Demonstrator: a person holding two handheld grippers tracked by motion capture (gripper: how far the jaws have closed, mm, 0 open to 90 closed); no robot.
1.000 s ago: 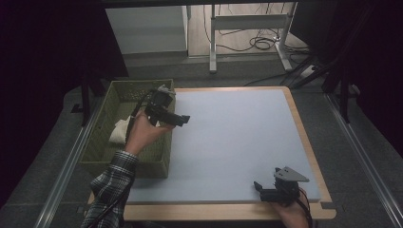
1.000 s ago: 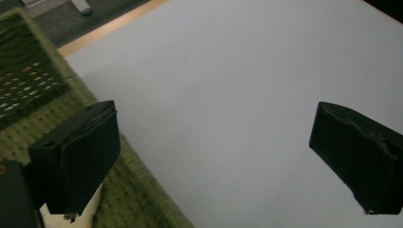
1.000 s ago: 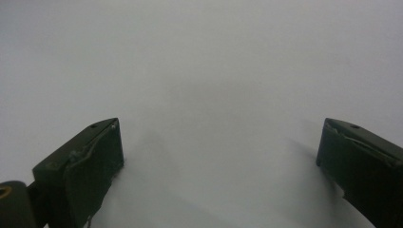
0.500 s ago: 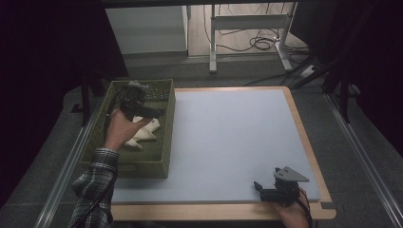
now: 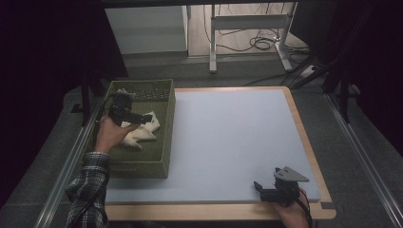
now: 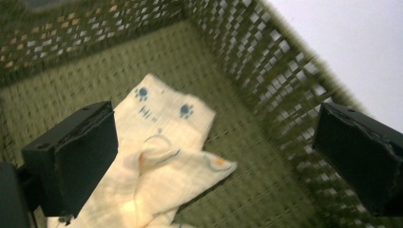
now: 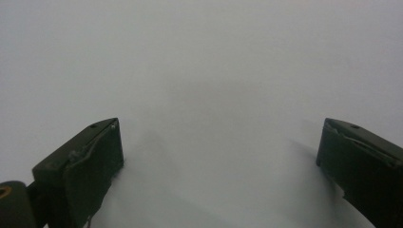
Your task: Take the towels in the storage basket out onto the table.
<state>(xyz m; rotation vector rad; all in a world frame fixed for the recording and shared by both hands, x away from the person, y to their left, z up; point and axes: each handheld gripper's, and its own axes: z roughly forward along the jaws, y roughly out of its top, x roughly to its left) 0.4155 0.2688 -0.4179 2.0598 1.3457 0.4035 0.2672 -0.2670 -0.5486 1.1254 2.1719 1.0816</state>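
at the far left, the green woven basket [image 5: 142,161] sits against the left edge of the pale blue mat [image 5: 228,137], probably so the mat's middle is free for work. a crumpled cream cloth [image 5: 140,130] with small blue paw prints lies on the basket floor. the left gripper [image 5: 130,116] hangs over it, jaws wide apart and holding nothing, seemingly lined up to pinch a raised fold. the basket's walls close in on 4 sides, so the way out looks to be upward. across the bare mat, the right gripper [image 5: 271,190] rests near the mat's near right corner, jaws spread wide and empty, well apart from the basket.
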